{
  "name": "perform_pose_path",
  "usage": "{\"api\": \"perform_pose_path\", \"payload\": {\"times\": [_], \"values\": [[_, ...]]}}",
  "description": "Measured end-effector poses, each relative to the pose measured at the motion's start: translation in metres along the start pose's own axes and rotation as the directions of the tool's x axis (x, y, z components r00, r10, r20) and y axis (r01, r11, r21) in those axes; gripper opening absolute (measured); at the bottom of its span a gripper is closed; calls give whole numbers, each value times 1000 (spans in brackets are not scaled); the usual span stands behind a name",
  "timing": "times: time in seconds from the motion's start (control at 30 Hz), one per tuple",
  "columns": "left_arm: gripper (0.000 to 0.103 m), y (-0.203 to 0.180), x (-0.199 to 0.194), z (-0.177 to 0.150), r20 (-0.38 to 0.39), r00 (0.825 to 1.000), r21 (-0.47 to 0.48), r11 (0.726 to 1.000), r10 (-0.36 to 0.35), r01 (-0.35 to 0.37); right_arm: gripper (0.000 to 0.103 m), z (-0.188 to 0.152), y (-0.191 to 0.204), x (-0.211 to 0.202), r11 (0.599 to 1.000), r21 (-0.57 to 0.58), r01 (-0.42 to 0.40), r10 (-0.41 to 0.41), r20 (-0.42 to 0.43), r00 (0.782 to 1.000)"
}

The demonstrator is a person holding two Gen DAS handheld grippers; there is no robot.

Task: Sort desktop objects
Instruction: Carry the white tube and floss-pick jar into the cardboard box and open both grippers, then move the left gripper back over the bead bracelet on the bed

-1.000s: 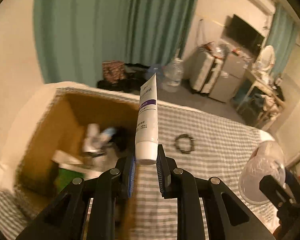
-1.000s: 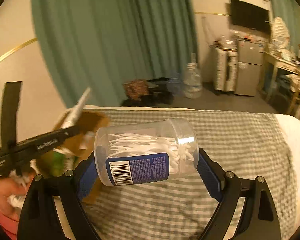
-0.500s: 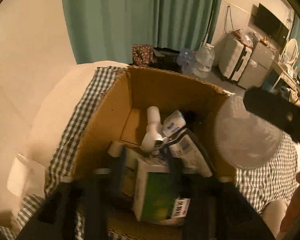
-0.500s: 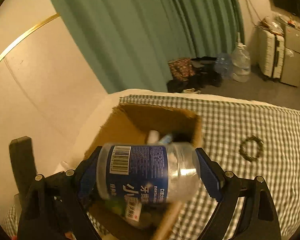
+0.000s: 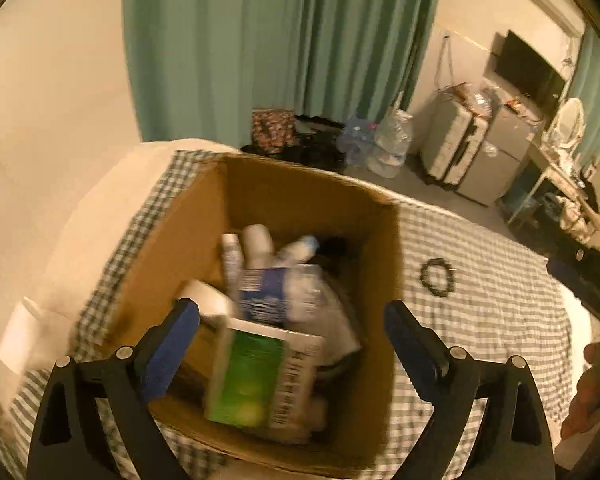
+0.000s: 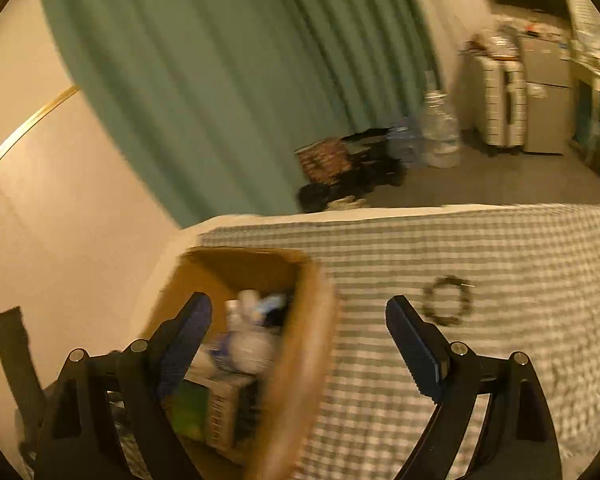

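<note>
An open cardboard box (image 5: 260, 196) stands on the checked tablecloth (image 5: 500, 300); it also shows in the right wrist view (image 6: 300, 344). Inside lie a white tube (image 5: 230, 256), a clear jar with a blue label (image 5: 276, 292), a green-and-white carton (image 5: 260, 376) and other items. My left gripper (image 5: 292, 336) is open and empty above the box. My right gripper (image 6: 300, 332) is open and empty over the box's right wall. A dark bead bracelet (image 5: 438, 278) lies on the cloth to the right of the box, also visible in the right wrist view (image 6: 448, 300).
A green curtain (image 5: 280, 52) hangs behind the table. On the floor beyond are bags (image 5: 274, 132), water bottles (image 5: 388, 144) and suitcases (image 5: 456, 148). The right gripper's body (image 5: 588, 280) and a hand show at the left wrist view's right edge.
The left gripper let go of the white tube and the right gripper let go of the clear jar; both now lie in the box. Both grippers now stand open.
</note>
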State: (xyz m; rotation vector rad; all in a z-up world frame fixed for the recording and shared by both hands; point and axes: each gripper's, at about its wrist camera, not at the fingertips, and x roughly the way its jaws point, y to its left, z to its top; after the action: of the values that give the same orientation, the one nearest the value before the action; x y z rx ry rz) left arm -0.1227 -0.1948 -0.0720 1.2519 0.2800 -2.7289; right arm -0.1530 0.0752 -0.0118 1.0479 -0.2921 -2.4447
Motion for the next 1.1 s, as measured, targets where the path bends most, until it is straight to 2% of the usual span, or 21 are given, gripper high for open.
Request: {"api": "perform_pose_path", "payload": {"times": [0.17,0.33,0.5,0.67,0.77,0.87,0.97,1.1], "values": [[98,-64,-13,-12,34,995,81,993,-92,89,91,-10,-53,-52,992,-2,130,-130,56,990],[103,-127,-10,-25,45,989,164,978,-140,131,93,-24,-100,-81,972,-4,233,-232,68,970],[103,-173,12,-31,13,992,272,955,-127,119,94,-33,-138,-92,945,6,327,-326,89,941],[103,-194,64,-43,-45,992,270,955,-119,127,95,-46,-180,-66,932,84,352,-359,89,929],[103,-202,102,-49,-96,988,262,954,-122,143,95,-57,-204,-39,927,134,350,-359,52,932],[103,-213,142,-56,-139,986,264,956,-89,124,95,-60,-221,-17,928,126,350,-356,29,934],[103,-220,176,-59,-163,981,240,961,-101,138,95,-58,-236,-3,926,157,342,-348,7,938],[103,-226,225,-60,-195,978,197,973,-78,117,95,-58,-249,11,928,186,324,-327,-14,945]]}}
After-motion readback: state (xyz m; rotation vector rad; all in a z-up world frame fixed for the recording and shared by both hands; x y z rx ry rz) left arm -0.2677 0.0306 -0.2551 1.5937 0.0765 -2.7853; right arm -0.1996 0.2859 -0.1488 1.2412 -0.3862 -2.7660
